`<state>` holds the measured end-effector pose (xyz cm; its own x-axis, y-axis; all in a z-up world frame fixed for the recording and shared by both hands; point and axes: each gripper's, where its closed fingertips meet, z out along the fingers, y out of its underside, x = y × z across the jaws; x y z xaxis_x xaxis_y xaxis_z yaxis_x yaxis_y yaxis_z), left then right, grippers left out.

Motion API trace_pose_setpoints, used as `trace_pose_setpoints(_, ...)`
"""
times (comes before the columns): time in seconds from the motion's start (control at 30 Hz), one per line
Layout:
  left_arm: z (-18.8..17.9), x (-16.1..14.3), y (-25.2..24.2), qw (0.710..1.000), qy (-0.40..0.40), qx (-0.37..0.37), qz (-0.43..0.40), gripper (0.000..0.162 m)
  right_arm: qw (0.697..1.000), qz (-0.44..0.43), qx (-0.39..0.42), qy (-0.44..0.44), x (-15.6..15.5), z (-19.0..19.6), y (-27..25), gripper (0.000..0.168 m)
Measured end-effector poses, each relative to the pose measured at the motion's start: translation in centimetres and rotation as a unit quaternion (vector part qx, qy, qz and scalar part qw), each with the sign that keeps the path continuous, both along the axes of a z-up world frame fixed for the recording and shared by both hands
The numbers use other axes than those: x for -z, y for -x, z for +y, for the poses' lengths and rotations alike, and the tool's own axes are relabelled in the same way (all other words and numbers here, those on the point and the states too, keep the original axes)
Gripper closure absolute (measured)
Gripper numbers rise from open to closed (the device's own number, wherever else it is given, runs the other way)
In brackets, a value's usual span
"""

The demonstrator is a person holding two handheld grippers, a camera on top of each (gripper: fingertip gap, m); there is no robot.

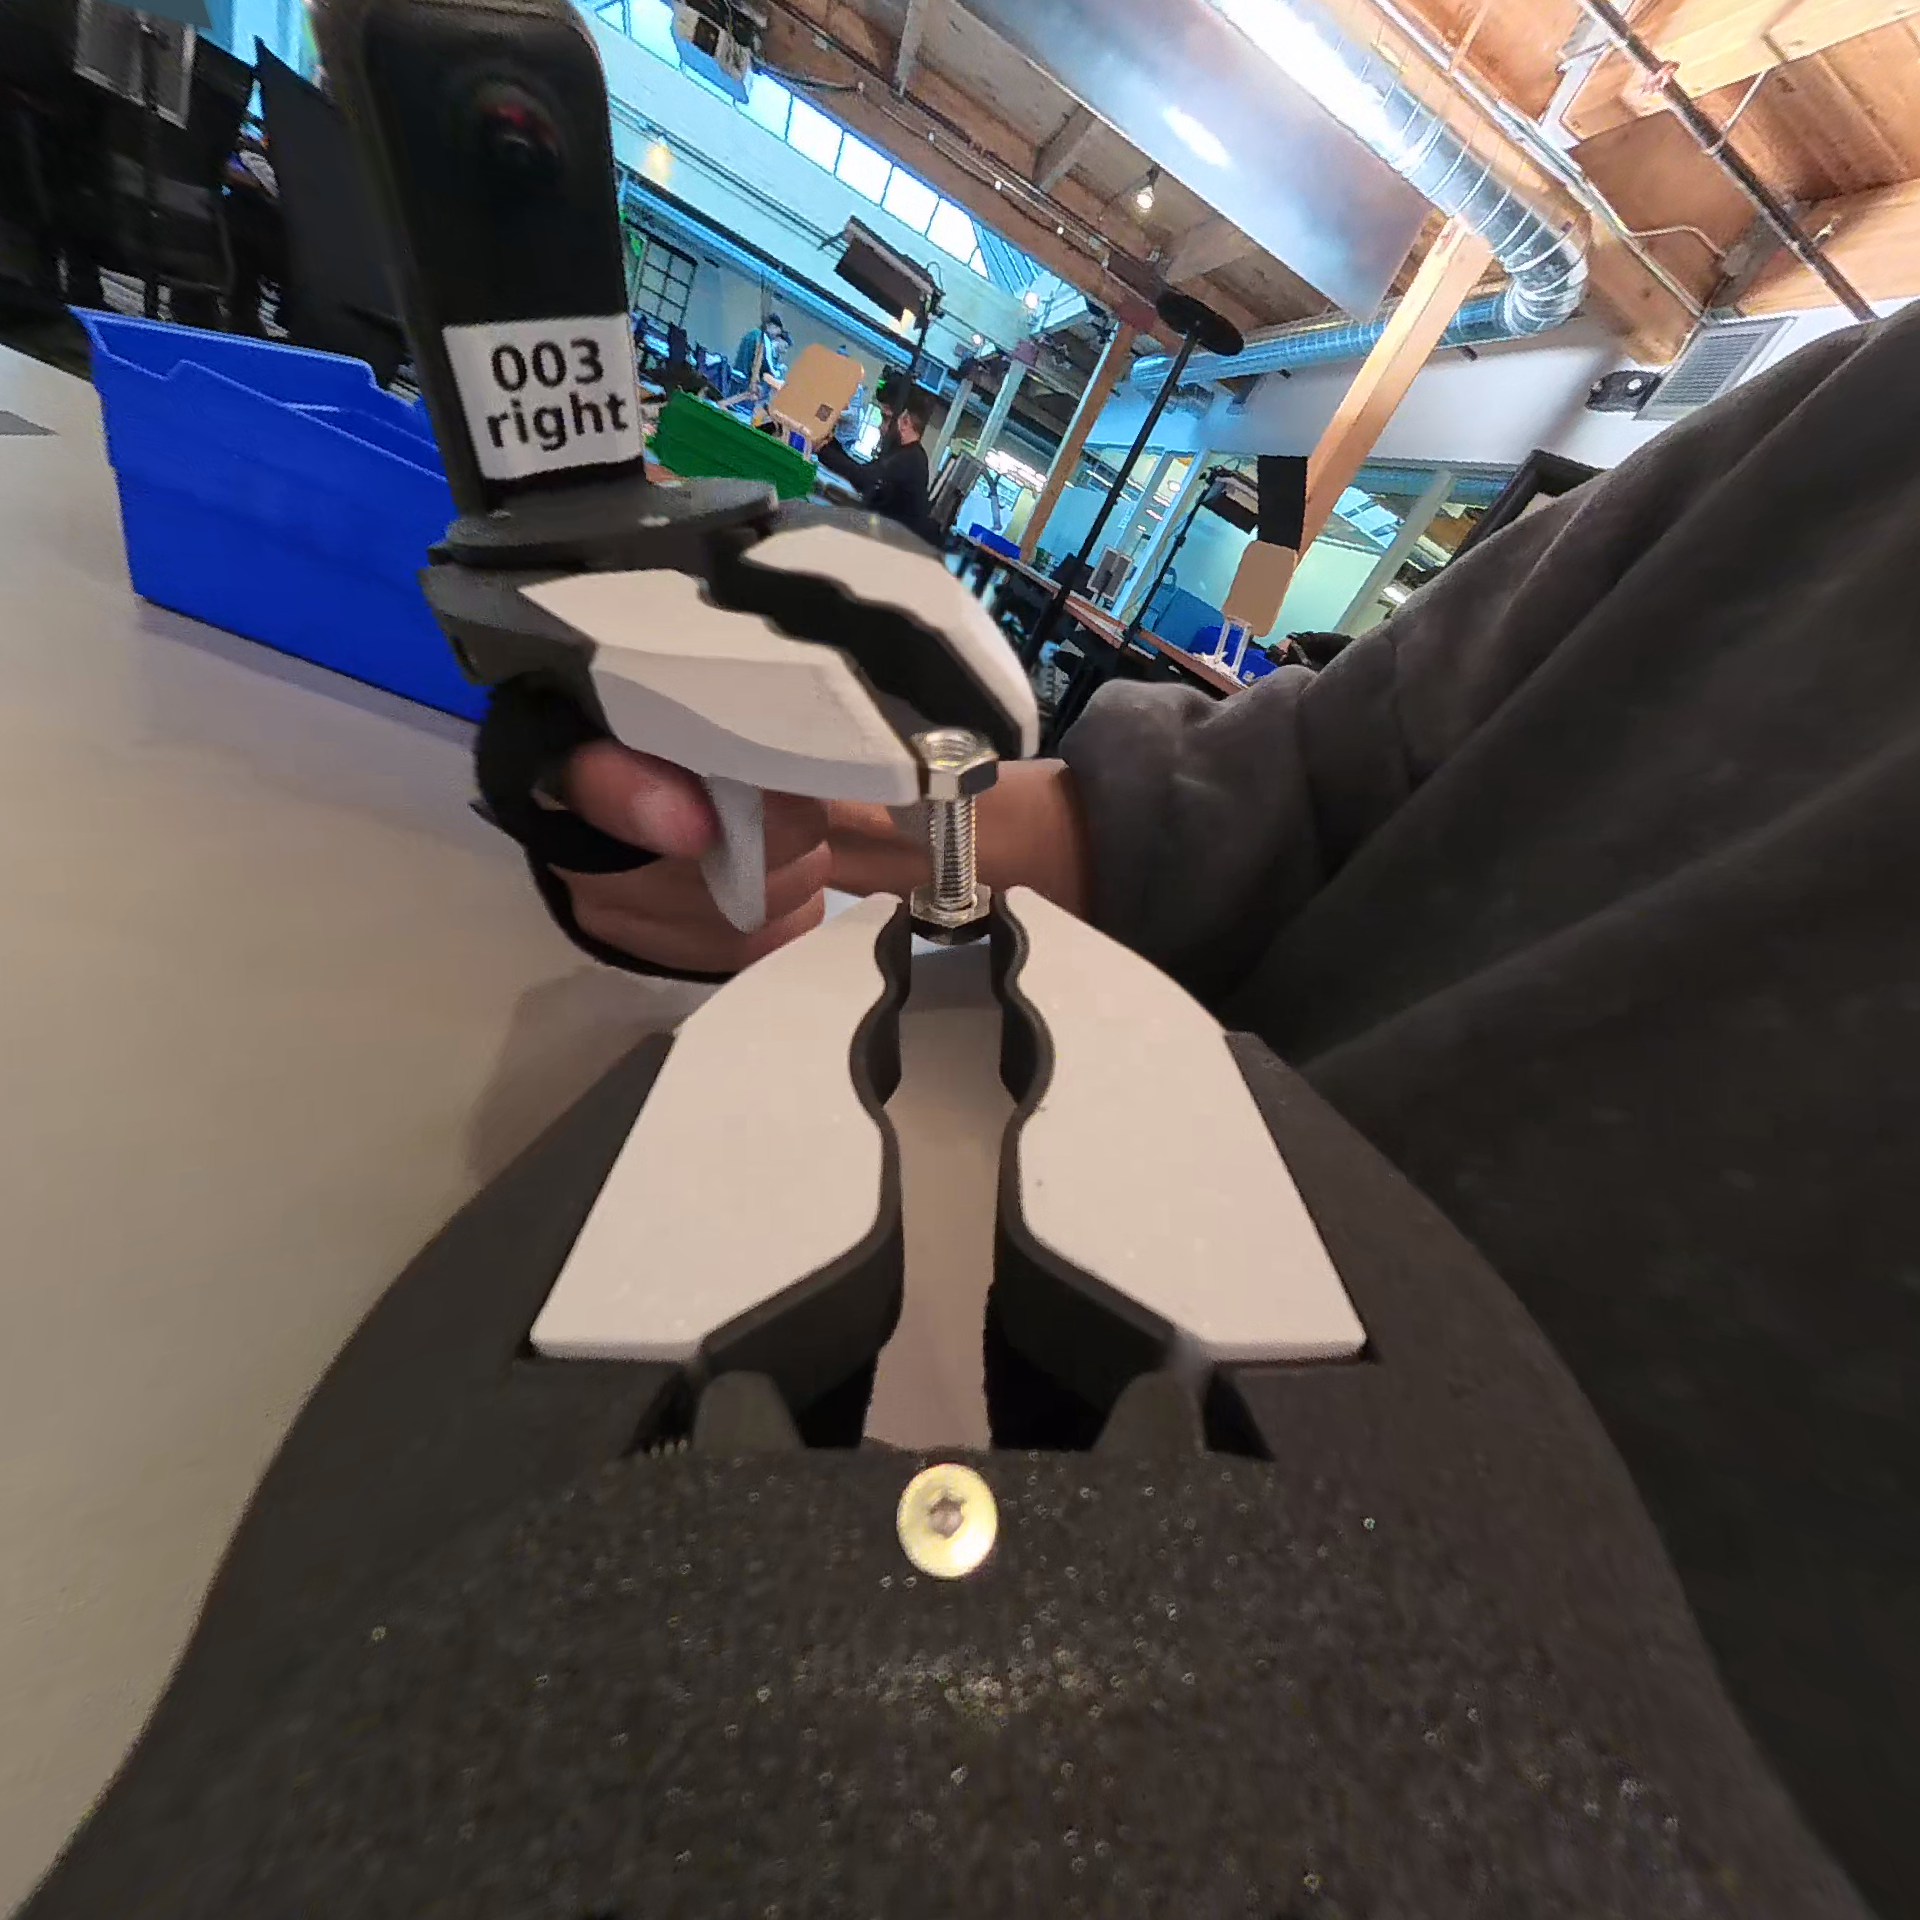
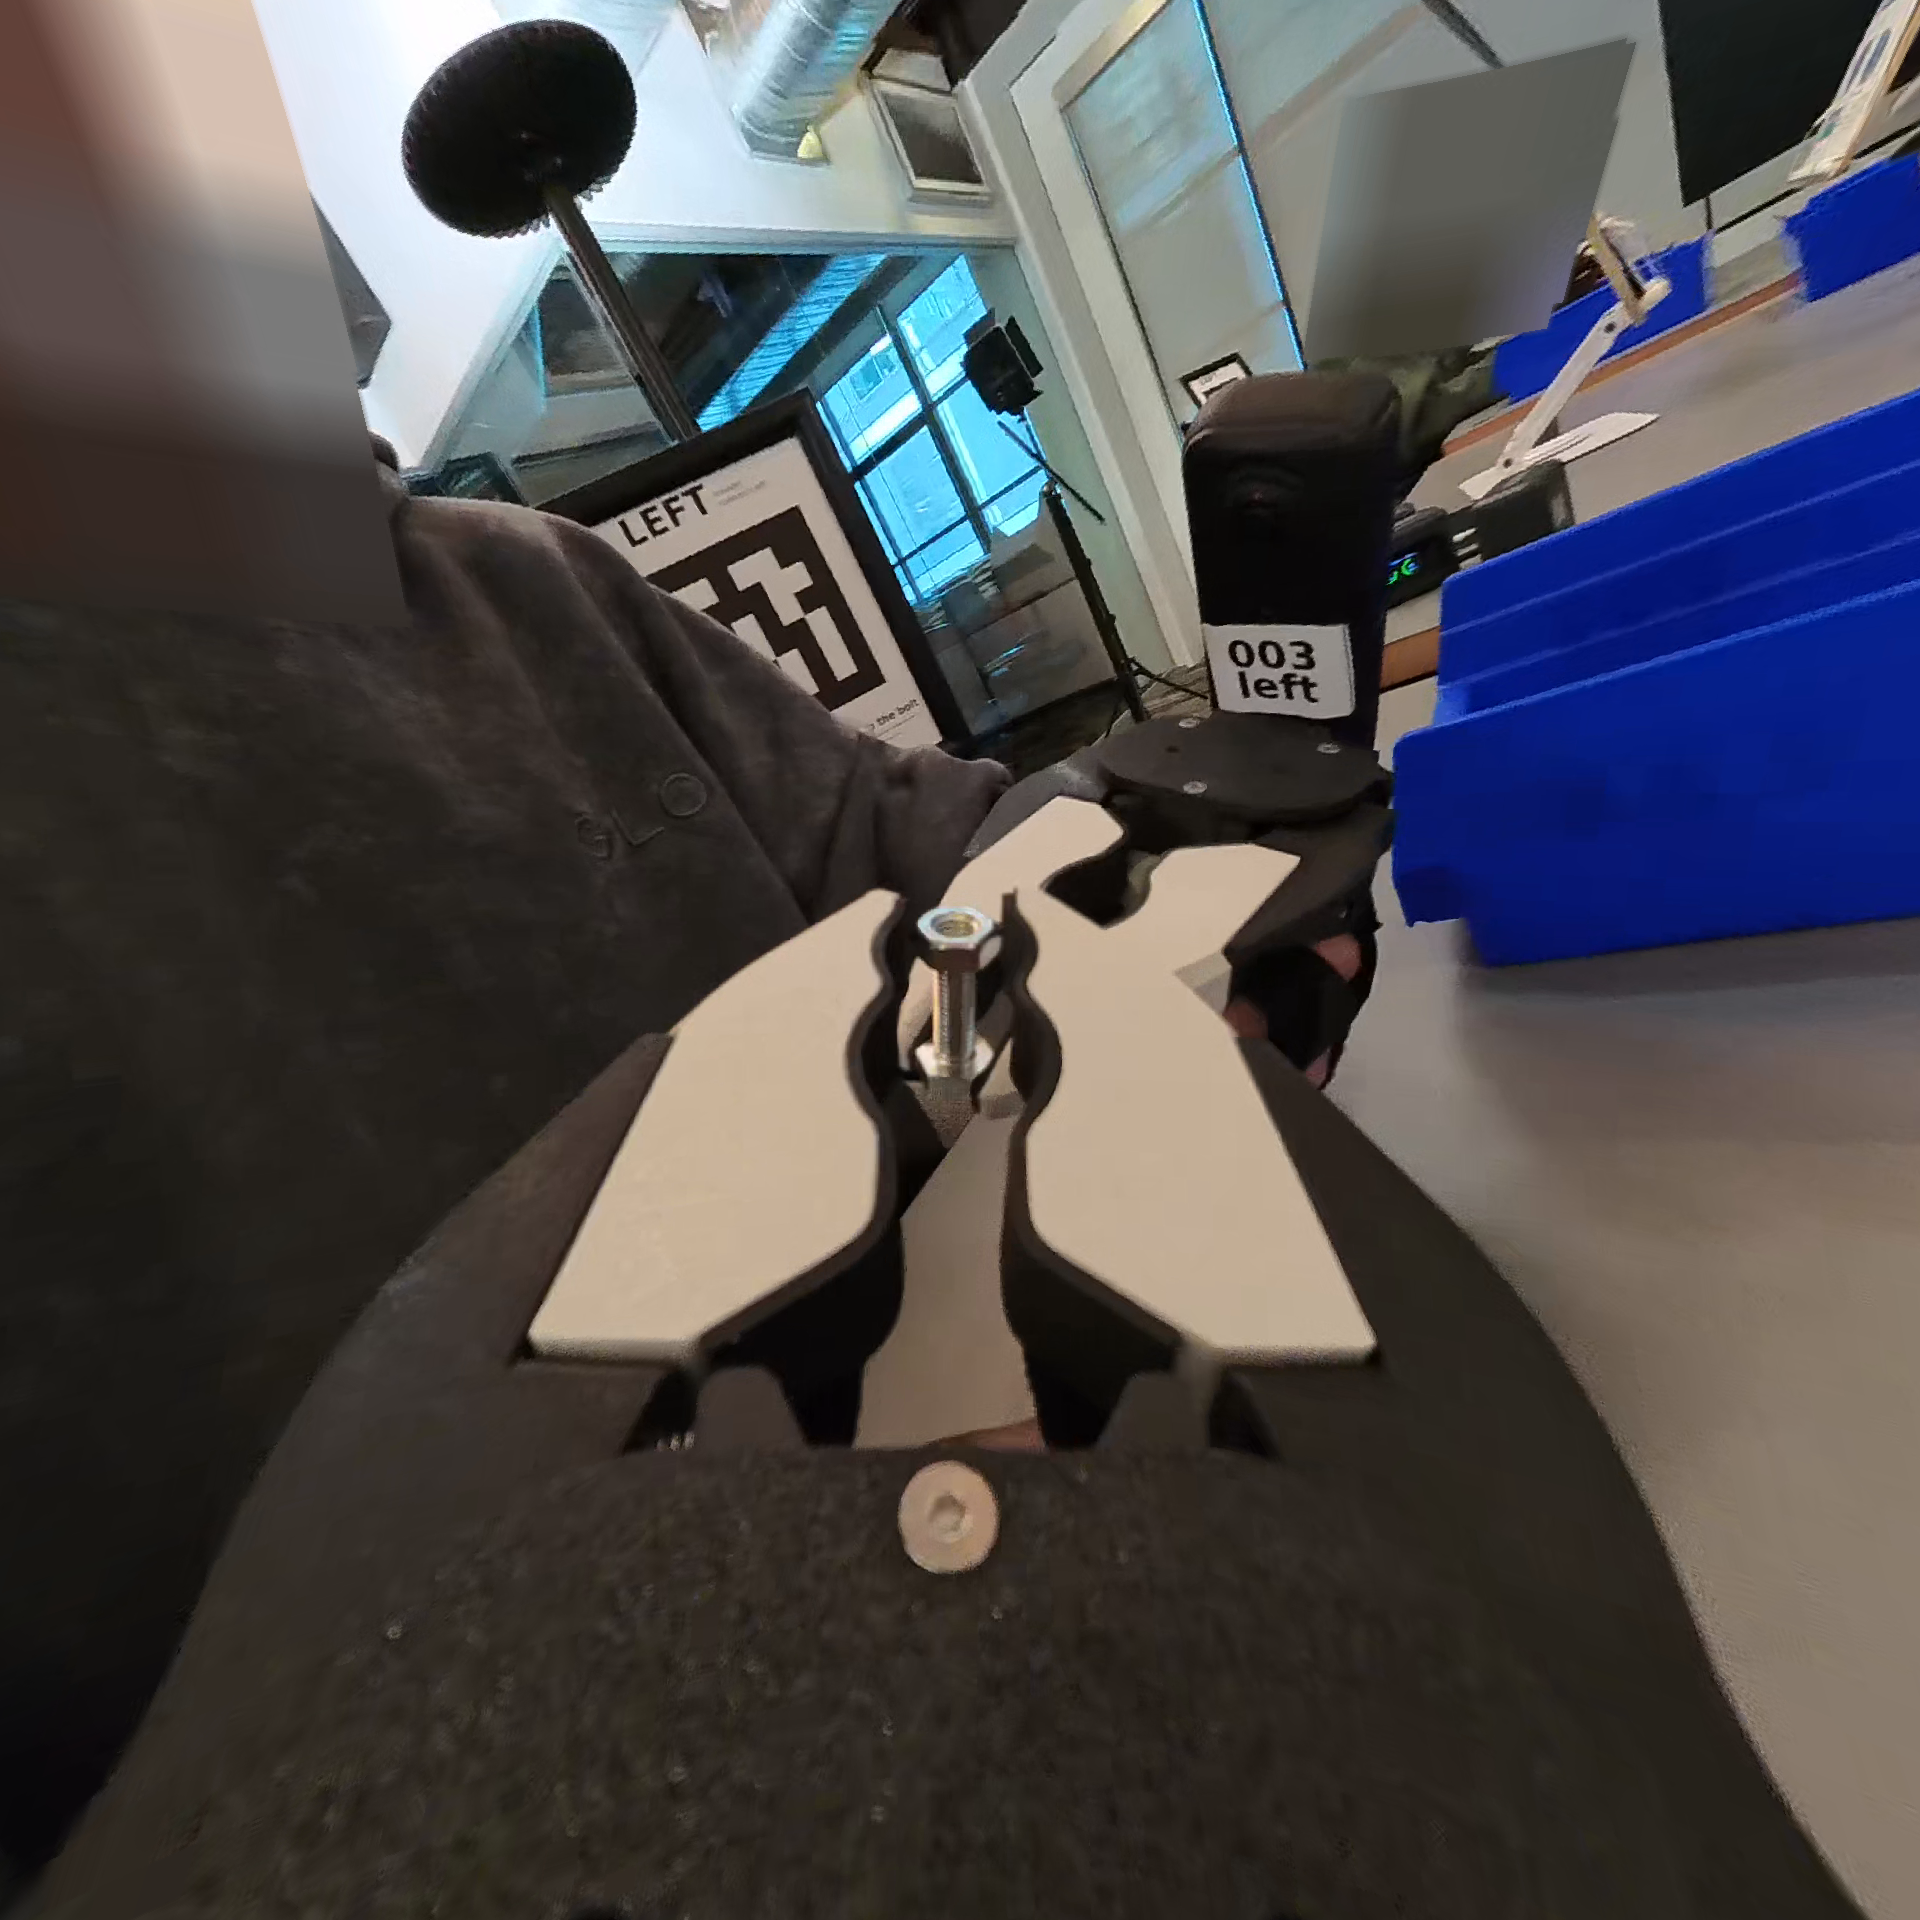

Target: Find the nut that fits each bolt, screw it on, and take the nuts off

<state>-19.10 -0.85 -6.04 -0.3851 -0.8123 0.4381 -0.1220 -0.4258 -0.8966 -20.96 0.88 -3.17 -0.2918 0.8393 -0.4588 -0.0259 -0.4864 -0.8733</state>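
A silver bolt [image 1: 951, 844] stands upright between my two grippers, above the table. My left gripper [image 1: 948, 916] is shut on its hex head at the bottom. My right gripper [image 1: 961, 756] comes in from the upper left and is shut on a silver hex nut [image 1: 954, 766] at the top of the thread. In the right wrist view my right gripper [image 2: 958, 925] pinches the nut [image 2: 958, 932] at its tips. The bolt's thread [image 2: 948, 1003] runs down to the head held by the left gripper [image 2: 951, 1075], which reaches in from the right.
Blue plastic bins [image 1: 281, 520] [image 2: 1662, 748] stand on the pale table [image 1: 208, 935] [image 2: 1558, 1143] beyond the grippers. The person's dark sleeve [image 1: 1558, 831] and torso [image 2: 312, 935] fill one side. A green bin [image 1: 727, 447] and a framed marker board [image 2: 769, 603] are farther back. Less than 4 cm separates the two grippers' tips.
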Motion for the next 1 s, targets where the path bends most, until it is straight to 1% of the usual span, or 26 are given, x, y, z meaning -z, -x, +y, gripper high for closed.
trace_pose_setpoints(0.07,0.3,0.0,0.1,1.000,0.004,-0.006,-0.001,0.148,1.000,0.007,0.018,-0.002,-0.1,0.3,0.1,0.153)
trace_pose_setpoints(0.13,0.6,0.3,0.0,1.000,-0.004,-0.018,0.008,0.148,0.999,-0.009,0.043,-0.004,0.3,0.7,0.2,0.153)
trace_pose_setpoints(0.2,1.2,0.7,-0.2,0.999,-0.020,-0.042,0.019,0.148,0.995,-0.022,0.091,-0.018,0.6,1.1,0.2,0.153)
trace_pose_setpoints(0.23,1.7,1.1,-0.3,0.997,-0.027,-0.059,0.029,0.148,0.989,-0.042,0.139,-0.034,1.0,1.8,0.2,0.153)
trace_pose_setpoints(0.27,2.3,1.5,-0.4,0.995,-0.033,-0.081,0.041,0.148,0.977,-0.069,0.193,-0.052,1.5,2.5,0.0,0.153)
trace_pose_setpoints(0.33,3.0,2.0,-0.5,0.993,-0.038,-0.097,0.054,0.148,0.950,-0.106,0.282,-0.087,1.9,3.2,-0.3,0.153)
trace_pose_setpoints(0.47,4.1,2.8,-0.8,0.986,-0.058,-0.138,0.076,0.148,0.872,-0.183,0.438,-0.121,2.8,4.5,-1.0,0.153)
trace_pose_setpoints(0.57,4.5,3.3,-0.9,0.982,-0.064,-0.153,0.089,0.148,0.810,-0.223,0.531,-0.111,3.2,5.0,-1.4,0.153)
trace_pose_setpoints(0.6,4.4,3.4,-1.0,0.982,-0.064,-0.150,0.091,0.148,0.800,-0.232,0.541,-0.114,3.4,4.9,-1.2,0.153)
trace_pose_setpoints(0.63,4.2,3.2,-1.0,0.984,-0.061,-0.144,0.087,0.148,0.797,-0.231,0.546,-0.116,3.2,4.7,-1.1,0.153)
trace_pose_setpoints(0.67,4.0,3.0,-0.9,0.985,-0.057,-0.140,0.080,0.148,0.804,-0.221,0.539,-0.121,2.7,4.3,-1.0,0.153)
trace_pose_setpoints(0.7,3.9,2.8,-0.9,0.987,-0.053,-0.133,0.076,0.148,0.826,-0.199,0.510,-0.136,1.9,3.6,-0.6,0.152)
trace_pose_setpoints(0.77,3.7,2.7,-0.8,0.989,-0.044,-0.121,0.074,0.148,0.843,-0.175,0.489,-0.139,0.8,3.4,-1.7,0.142)
trace_pose_setpoints(0.83,3.0,2.1,-0.6,0.993,-0.033,-0.097,0.057,0.148,0.900,-0.128,0.399,-0.119,0.2,2.6,-1.7,0.141)
trace_pose_setpoints(0.87,2.7,1.8,-0.5,0.995,-0.028,-0.084,0.049,0.148,0.921,-0.115,0.361,-0.097,0.3,2.7,-1.8,0.130)
trace_pose_setpoints(0.9,2.2,1.5,-0.4,0.997,-0.021,-0.069,0.041,0.148,0.951,-0.093,0.285,-0.078,0.4,1.8,-1.5,0.135)
trace_pose_setpoints(0.93,1.9,1.3,-0.3,0.998,-0.016,-0.056,0.034,0.148,0.972,-0.078,0.219,-0.047,0.5,1.2,-1.5,0.137)
trace_pose_setpoints(0.97,1.6,1.0,-0.2,0.998,-0.013,-0.047,0.027,0.148,0.981,-0.061,0.180,-0.024,0.5,1.2,-1.6,0.133)
trace_pose_setpoints(1.0,1.2,0.7,-0.1,0.999,-0.009,-0.035,0.019,0.148,0.989,-0.035,0.141,-0.016,0.1,0.8,-1.7,0.134)
